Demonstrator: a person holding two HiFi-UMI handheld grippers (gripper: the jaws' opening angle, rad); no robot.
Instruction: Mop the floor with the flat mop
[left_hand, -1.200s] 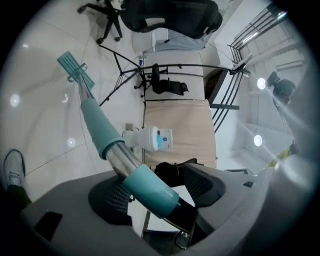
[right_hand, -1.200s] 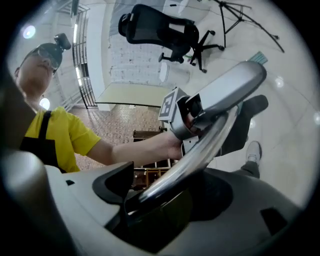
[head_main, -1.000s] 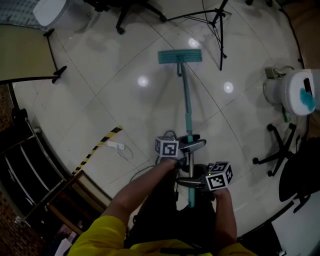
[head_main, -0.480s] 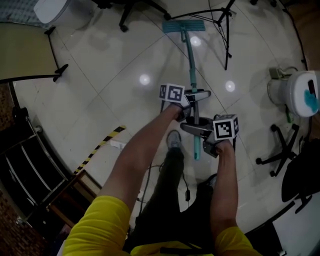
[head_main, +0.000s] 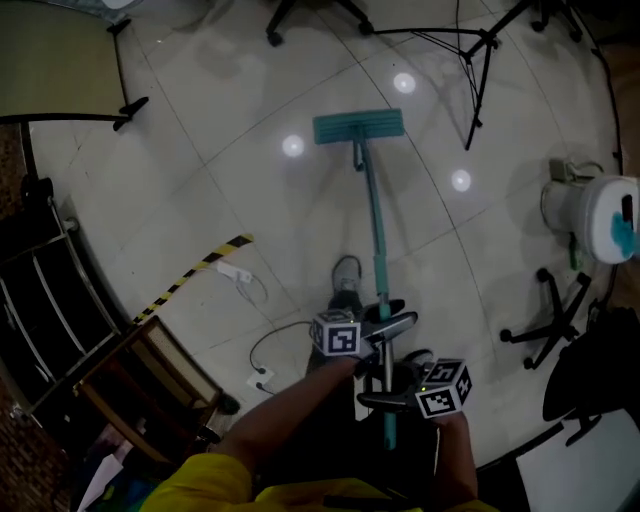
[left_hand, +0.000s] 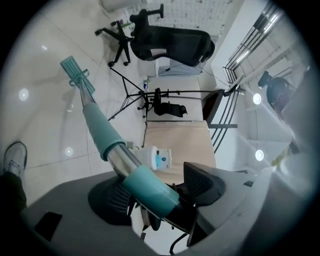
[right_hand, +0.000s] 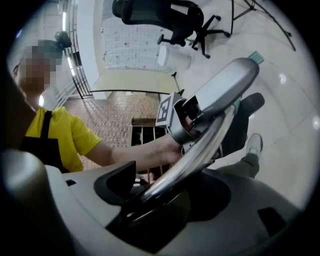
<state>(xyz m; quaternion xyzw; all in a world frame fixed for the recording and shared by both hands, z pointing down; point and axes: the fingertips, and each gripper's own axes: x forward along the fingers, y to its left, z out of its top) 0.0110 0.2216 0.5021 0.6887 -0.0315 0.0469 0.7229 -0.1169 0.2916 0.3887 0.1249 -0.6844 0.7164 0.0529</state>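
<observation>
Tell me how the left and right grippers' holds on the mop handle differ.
The left gripper holds the mop handle lower, nearer the mop head; the right gripper holds it near the top end. The left gripper's jaws clamp a teal sleeve; the right gripper's, which have just been opening slightly, have bare metal tube between them. Both grip the same handle.

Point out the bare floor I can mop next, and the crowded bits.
Bare: tiles left of the mop head, up to the striped tape; also tiles right of the handle, up to the chair base. Crowded: tripod legs beyond the head, cables by the shoe.
</observation>
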